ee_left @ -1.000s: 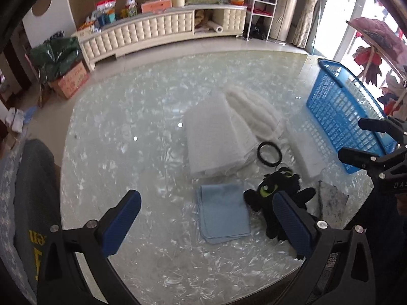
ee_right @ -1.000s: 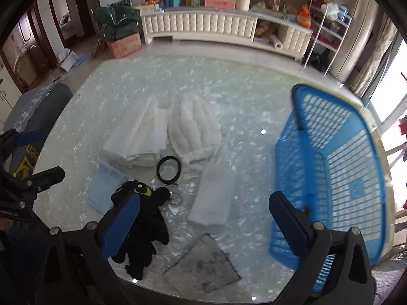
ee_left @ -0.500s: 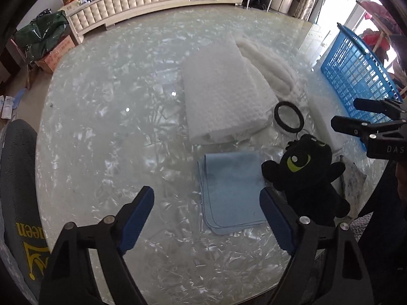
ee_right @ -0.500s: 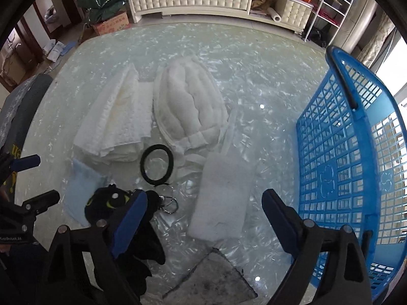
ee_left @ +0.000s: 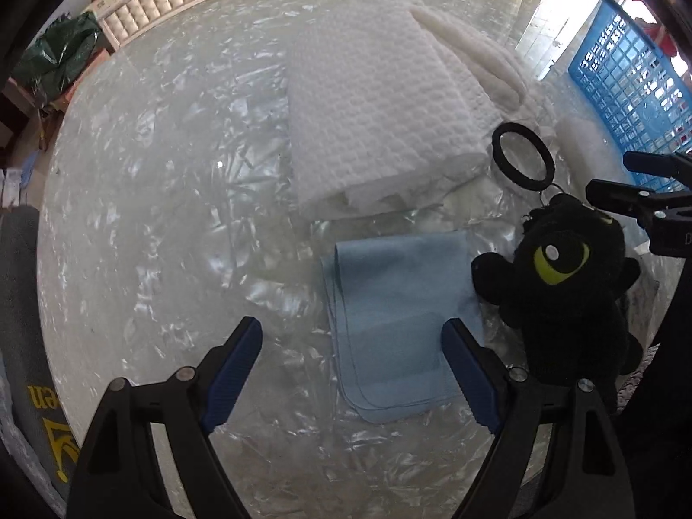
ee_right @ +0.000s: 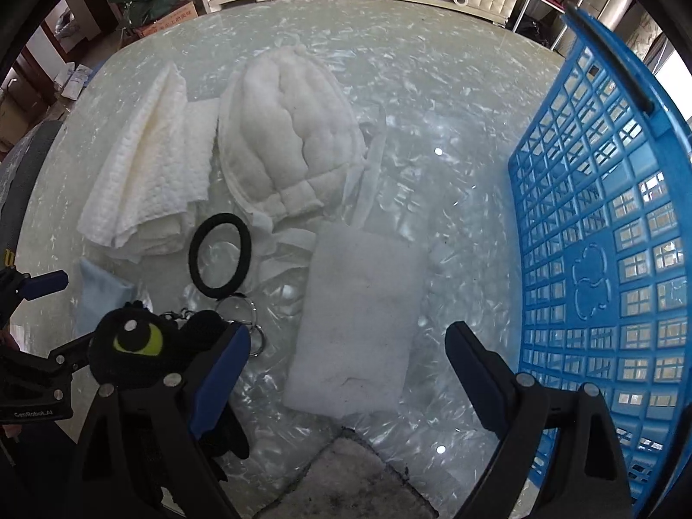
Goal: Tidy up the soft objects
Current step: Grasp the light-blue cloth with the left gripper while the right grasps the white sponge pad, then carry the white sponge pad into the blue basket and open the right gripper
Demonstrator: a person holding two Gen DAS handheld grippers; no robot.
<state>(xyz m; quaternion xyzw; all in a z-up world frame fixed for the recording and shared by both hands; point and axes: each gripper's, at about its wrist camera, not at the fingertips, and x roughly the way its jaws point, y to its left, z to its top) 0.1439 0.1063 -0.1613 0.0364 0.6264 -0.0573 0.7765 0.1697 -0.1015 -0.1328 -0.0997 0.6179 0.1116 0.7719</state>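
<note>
Left gripper lower; blue cloth (lengthwise ahead).

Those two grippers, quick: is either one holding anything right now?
Left gripper: open, holding nothing, above the light blue cloth.
Right gripper: open, holding nothing, above the white pad.

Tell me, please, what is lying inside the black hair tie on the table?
Inside the black hair tie only the glossy table shows. A metal key ring touches its near edge from outside. Nothing covers the loop.
</note>
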